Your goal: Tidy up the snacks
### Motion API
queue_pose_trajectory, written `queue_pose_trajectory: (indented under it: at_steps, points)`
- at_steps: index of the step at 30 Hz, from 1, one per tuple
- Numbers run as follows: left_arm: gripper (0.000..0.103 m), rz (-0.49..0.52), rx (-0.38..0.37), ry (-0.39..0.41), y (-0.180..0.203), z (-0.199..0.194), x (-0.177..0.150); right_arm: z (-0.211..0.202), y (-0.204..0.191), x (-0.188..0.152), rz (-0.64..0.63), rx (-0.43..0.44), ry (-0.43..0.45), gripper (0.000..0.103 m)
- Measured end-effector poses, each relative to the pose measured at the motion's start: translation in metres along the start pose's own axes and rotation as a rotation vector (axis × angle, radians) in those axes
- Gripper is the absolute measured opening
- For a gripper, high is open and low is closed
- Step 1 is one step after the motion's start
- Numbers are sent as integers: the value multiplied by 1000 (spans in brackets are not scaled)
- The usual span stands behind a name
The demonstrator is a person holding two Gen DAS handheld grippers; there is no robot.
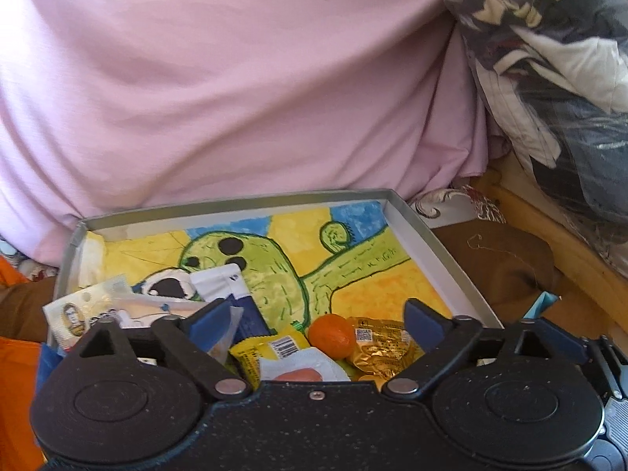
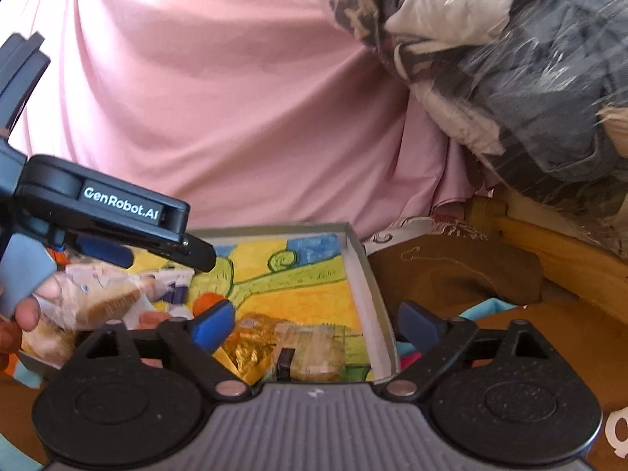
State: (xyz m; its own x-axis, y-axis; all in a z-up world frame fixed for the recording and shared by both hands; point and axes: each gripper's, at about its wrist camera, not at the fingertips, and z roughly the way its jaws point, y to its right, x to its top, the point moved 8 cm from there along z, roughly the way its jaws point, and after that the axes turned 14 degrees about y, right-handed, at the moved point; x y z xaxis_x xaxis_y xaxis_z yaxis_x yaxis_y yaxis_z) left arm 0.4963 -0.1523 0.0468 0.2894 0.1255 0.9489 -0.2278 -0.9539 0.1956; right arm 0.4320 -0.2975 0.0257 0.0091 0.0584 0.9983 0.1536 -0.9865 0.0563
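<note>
Left hand-held gripper (image 1: 318,320): I held it over the near end of the box, blue pads spread wide apart with nothing between them.
Right hand-held gripper (image 2: 318,324): I held it wide open and empty above the box's near right corner, one pad inside the box and one outside its wall.
Box (image 1: 428,235): a shallow grey tray on a brown surface, with a cactus drawing (image 1: 274,263) lining its floor.
Snacks: all lay in the near part of the box: an orange fruit (image 1: 330,333), a gold foil packet (image 1: 382,347) touching it, a yellow barcode packet (image 1: 271,347), and a white and blue sachet (image 1: 225,280).
Bread packet (image 2: 104,302): lay at the box's left side.
Behind: pink sheet (image 1: 235,78), bagged clothes (image 1: 557,59).
</note>
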Motion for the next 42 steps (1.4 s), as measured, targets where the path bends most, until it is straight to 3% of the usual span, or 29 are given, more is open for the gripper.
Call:
queue_pose_trajectory:
  at_steps: [5, 21, 29, 36, 42]
  points:
    - [102, -28, 18, 58, -9, -25, 11, -13, -3, 14, 24, 7, 40, 103]
    - [102, -41, 94, 192, -33, -133, 22, -75, -32, 59, 61, 42, 114, 103]
    - [102, -46, 171, 254, -44, -187, 19, -107, -47, 74, 68, 51, 156, 103]
    - [102, -28, 201, 279, -54, -224, 11, -129, -60, 74, 124, 92, 120, 103]
    - [102, -23, 241, 232, -67, -242, -11, -149, -62, 69, 139, 78, 84, 103]
